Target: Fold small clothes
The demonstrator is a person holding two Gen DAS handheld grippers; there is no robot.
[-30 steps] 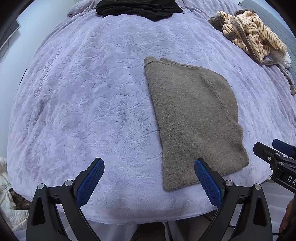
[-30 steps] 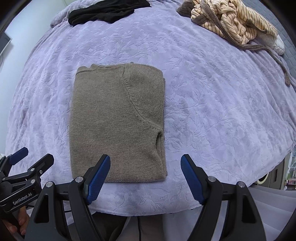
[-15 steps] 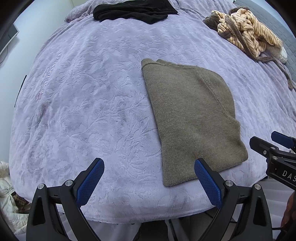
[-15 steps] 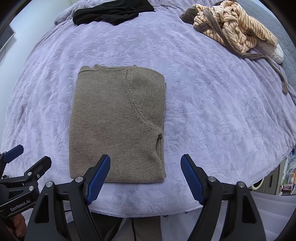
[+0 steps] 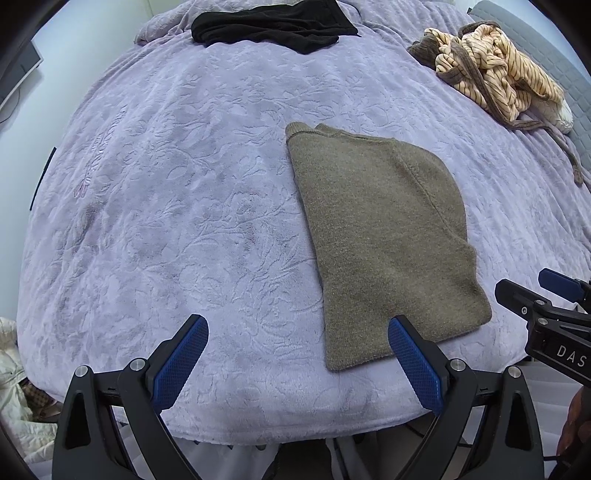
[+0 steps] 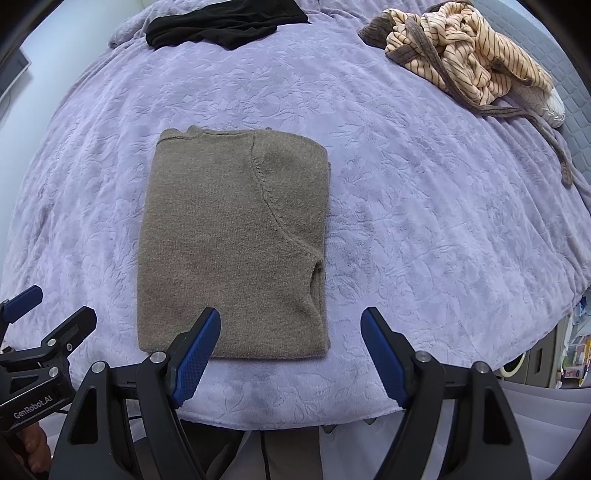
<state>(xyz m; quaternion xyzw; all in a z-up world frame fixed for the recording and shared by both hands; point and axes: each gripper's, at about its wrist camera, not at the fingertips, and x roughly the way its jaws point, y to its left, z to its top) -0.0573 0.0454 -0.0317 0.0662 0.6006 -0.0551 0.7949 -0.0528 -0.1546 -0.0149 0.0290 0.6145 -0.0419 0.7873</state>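
An olive-brown knitted sweater (image 5: 384,236) lies folded into a flat rectangle on the lilac bed cover (image 5: 184,206); it also shows in the right wrist view (image 6: 232,240). My left gripper (image 5: 297,349) is open and empty, held above the bed's near edge, left of the sweater's near corner. My right gripper (image 6: 290,341) is open and empty just in front of the sweater's near edge. Each gripper shows at the side of the other's view: the right one (image 5: 543,299) and the left one (image 6: 44,321).
A crumpled striped cream garment (image 6: 465,59) with brown trim lies at the far right of the bed. A black garment (image 6: 221,18) lies at the far edge. The bed's near edge (image 6: 295,413) drops off below the grippers. White cloth (image 5: 14,387) lies on the floor left.
Both grippers have drawn back a little from the bed and risen, so the sweater and far garments sit slightly lower in view. The sweater has not moved. Jaws stay open.
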